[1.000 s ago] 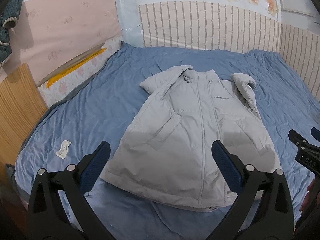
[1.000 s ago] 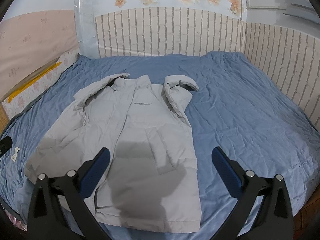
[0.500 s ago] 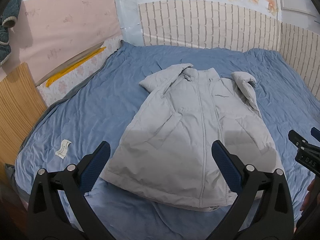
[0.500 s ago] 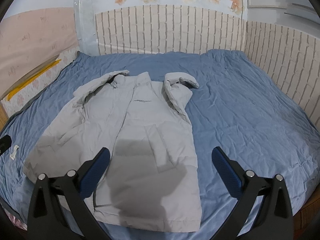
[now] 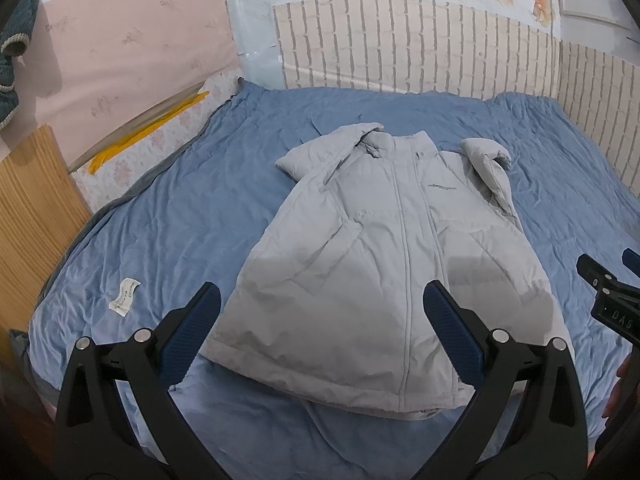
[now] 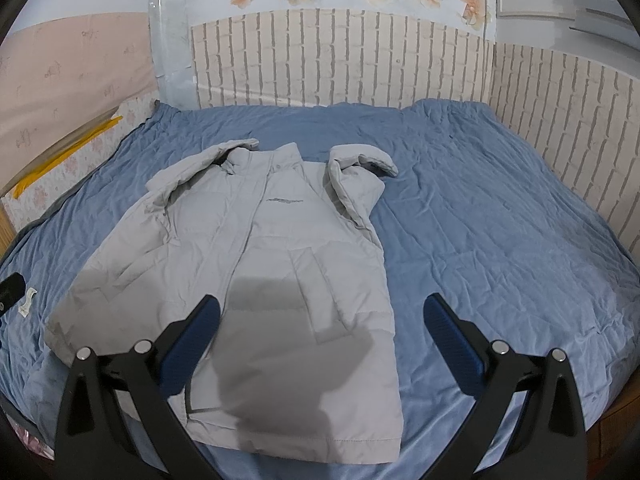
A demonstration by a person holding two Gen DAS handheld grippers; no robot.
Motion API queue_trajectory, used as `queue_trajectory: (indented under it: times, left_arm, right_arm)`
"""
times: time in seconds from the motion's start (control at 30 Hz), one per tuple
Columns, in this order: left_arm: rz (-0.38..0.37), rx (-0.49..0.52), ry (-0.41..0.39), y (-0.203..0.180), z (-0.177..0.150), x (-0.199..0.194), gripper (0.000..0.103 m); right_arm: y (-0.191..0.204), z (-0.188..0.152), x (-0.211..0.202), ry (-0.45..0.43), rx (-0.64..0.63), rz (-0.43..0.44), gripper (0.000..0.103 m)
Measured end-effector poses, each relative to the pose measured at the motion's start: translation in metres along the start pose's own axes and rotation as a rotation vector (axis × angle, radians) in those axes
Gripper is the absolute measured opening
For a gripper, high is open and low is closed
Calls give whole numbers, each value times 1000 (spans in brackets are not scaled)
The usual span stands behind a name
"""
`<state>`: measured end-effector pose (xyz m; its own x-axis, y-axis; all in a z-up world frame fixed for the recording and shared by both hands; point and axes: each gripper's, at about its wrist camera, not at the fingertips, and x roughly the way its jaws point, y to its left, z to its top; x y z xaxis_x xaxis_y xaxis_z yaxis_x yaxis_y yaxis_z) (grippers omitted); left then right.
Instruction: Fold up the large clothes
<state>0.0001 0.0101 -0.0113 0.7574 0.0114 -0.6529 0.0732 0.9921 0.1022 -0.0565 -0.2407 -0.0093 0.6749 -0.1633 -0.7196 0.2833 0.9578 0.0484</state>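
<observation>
A light grey padded jacket [image 5: 384, 264] [image 6: 256, 280] lies front-up and zipped on the blue bed cover [image 5: 192, 216] [image 6: 500, 240], collar toward the brick-pattern wall, both sleeves folded in along its sides. My left gripper [image 5: 320, 312] hovers open above the hem near the jacket's left corner, holding nothing. My right gripper [image 6: 322, 322] hangs open above the hem's right side, also with nothing between its fingers. The right gripper's black body [image 5: 612, 300] shows at the right edge of the left wrist view.
A small white fabric tag [image 5: 125, 297] [image 6: 27, 303] lies on the cover left of the jacket. A wooden board [image 5: 28, 216] and a floral mattress edge with a yellow strip [image 5: 136, 140] border the bed's left side. Brick-pattern walls [image 6: 560, 120] close the far and right sides.
Both views have shifted slightly: the jacket sits a little lower and closer in the frames. Both grippers stay open and the jacket lies unmoved.
</observation>
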Motion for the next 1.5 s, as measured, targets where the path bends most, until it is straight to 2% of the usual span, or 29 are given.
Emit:
queue_trajectory:
  times: [1.5]
  left_arm:
    - [-8,-10,14,0,-3,9,100]
  right_arm:
    - [0,0,2,9,-7,-6,101]
